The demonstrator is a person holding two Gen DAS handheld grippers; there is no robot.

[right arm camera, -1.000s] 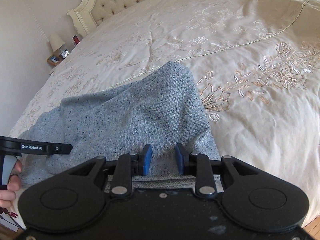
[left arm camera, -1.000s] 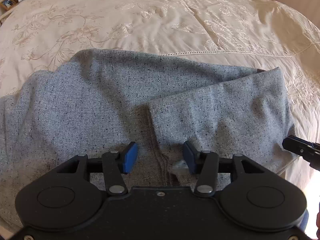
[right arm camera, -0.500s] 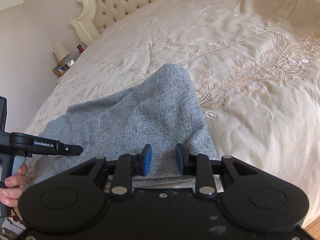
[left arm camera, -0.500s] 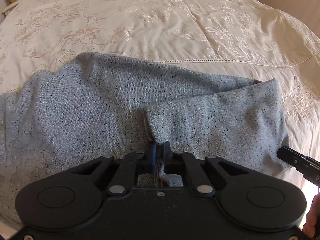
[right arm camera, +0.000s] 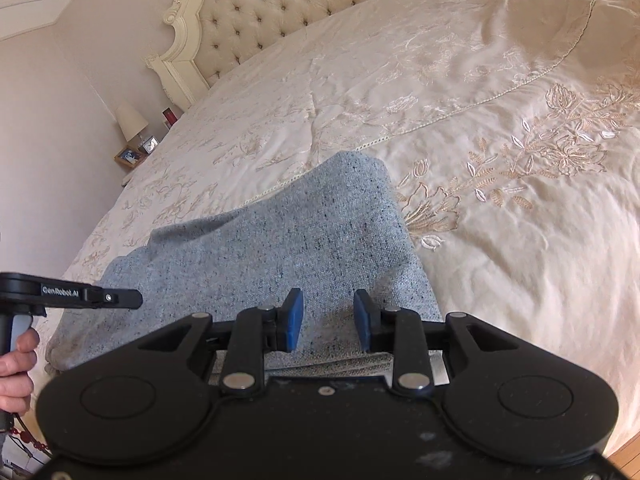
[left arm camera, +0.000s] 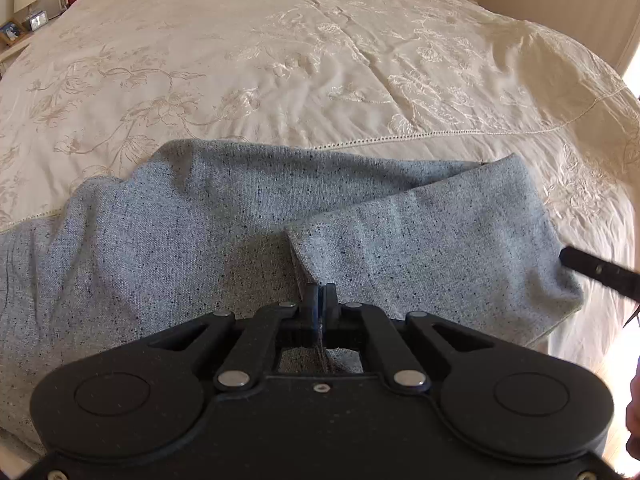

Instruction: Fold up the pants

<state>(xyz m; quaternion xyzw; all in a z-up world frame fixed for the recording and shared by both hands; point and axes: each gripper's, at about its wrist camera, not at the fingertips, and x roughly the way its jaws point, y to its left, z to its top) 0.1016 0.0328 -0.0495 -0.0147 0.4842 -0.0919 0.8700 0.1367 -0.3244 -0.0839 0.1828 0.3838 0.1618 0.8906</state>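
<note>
Left gripper (left arm camera: pixel 319 300) pinches grey speckled woven pants (left arm camera: pixel 200 240) near bed's (left arm camera: pixel 320 60) front edge. Right gripper (right arm camera: pixel 328 320) opening, nothing squeezed between pads. Lift slow, keep cloth flat.

Grey pants (left arm camera: pixel 192 236) flecked with dark specks lie on a cream bedspread (left arm camera: pixel 320 60) embroidered with tan and white floral sprays. Black grippers carry blue pads (right arm camera: pixel 294 320). A cream tufted headboard (right arm camera: pixel 276 12) backs the bed, beside a pale-shaded lamp (right arm camera: pixel 131 120).
</note>
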